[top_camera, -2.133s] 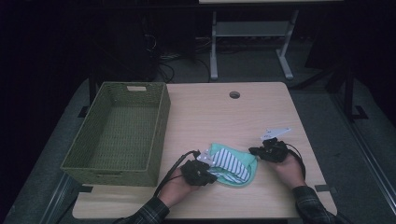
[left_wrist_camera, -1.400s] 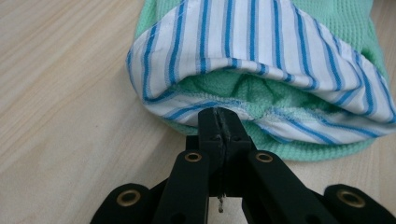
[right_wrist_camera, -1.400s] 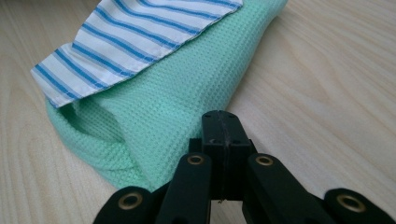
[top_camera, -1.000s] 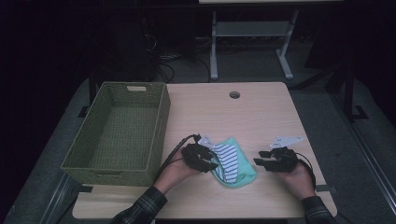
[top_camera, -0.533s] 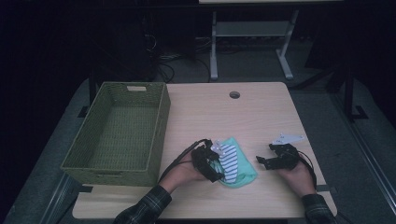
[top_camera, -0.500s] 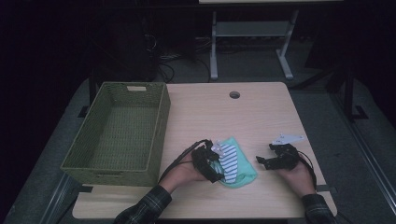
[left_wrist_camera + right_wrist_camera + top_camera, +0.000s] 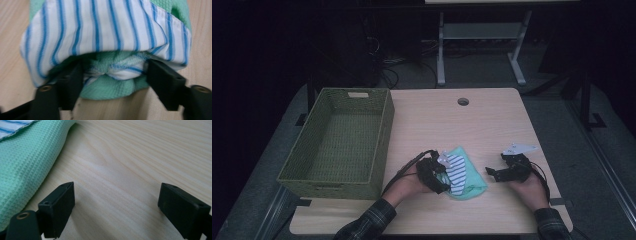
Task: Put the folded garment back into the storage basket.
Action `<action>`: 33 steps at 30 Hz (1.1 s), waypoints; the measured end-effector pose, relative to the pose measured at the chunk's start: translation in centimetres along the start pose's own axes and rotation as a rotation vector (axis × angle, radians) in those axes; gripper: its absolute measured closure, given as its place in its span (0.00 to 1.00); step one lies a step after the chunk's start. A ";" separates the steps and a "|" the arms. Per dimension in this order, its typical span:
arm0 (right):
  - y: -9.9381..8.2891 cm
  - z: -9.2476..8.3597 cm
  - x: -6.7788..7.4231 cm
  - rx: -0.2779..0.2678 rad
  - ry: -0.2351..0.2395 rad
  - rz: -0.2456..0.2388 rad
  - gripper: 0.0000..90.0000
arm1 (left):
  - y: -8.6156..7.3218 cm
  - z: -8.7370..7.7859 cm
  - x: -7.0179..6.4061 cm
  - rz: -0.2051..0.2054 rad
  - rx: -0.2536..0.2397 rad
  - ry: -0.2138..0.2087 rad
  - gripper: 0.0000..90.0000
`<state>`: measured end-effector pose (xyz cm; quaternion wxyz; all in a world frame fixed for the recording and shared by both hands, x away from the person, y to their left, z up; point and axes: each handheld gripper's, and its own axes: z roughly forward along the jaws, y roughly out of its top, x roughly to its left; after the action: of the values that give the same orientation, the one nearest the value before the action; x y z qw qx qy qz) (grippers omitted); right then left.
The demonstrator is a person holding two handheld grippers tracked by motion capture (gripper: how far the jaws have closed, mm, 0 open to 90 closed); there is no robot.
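A bunched fold of the striped cloth point(image 7: 105, 32) and green cloth point(image 7: 110, 87) is seen between the left gripper point(image 7: 113, 75)'s spread fingers point(image 7: 70, 82), which have just been closing, ungripped. The right gripper point(image 7: 115, 205)'s fingers point(image 7: 58, 205), just opening further, are held apart over bare table point(image 7: 140, 157), the green cloth just beside one.

Dim lab or office: bare wooden desk point(image 7: 492, 120), tangled floor cables point(image 7: 399, 70), metal stand point(image 7: 479, 35).
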<state>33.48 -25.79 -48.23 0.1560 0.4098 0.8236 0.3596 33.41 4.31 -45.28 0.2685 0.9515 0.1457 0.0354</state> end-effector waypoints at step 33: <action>0.1 0.1 0.0 -0.004 -0.009 0.017 0.15 | 1.3 -3.4 0.5 -0.063 -0.068 -0.034 0.89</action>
<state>33.53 -25.70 -48.24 0.1575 0.4179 0.8187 0.3609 33.74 5.04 -41.72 0.3038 0.9374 0.1697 0.0158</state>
